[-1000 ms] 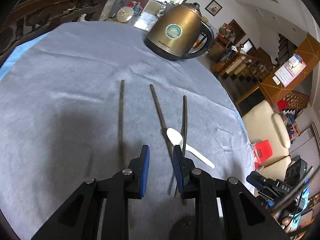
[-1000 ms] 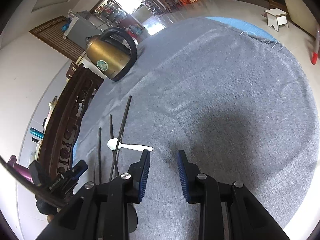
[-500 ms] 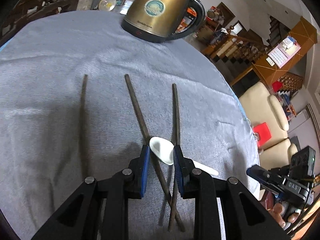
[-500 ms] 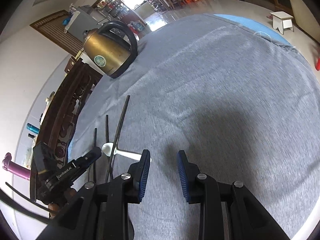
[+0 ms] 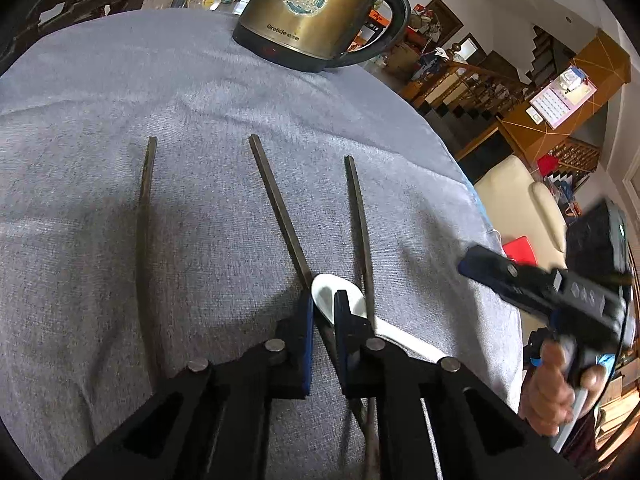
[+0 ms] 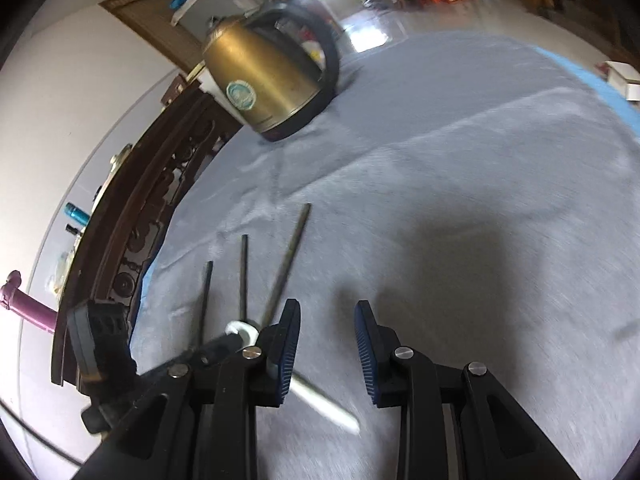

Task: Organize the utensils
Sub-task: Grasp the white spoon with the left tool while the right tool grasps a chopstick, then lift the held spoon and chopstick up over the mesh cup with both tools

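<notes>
Three dark chopsticks lie fanned on the grey cloth: a left one (image 5: 144,240), a middle one (image 5: 276,208) and a right one (image 5: 358,216). A white spoon (image 5: 404,340) lies across the near ends of the middle and right chopsticks. My left gripper (image 5: 322,304) is closing. The left rim of the spoon's bowl is between its pads, with the middle chopstick running just under it. Its right finger (image 5: 344,312) stands in the bowl. My right gripper (image 6: 326,320) is open over bare cloth with nothing between its jaws. The spoon's handle (image 6: 324,404) passes beneath its left finger.
A brass electric kettle (image 5: 312,12) stands at the far side of the round table (image 6: 480,160). Carved dark wooden furniture (image 6: 160,200) runs along the table's left edge in the right wrist view. A person's hand (image 5: 552,384) holds the right gripper's handle beyond the table's right edge.
My left gripper came forward and down onto the spoon's bowl, and its jaws narrowed. My right gripper swung left towards the spoon and chopsticks, jaws unchanged.
</notes>
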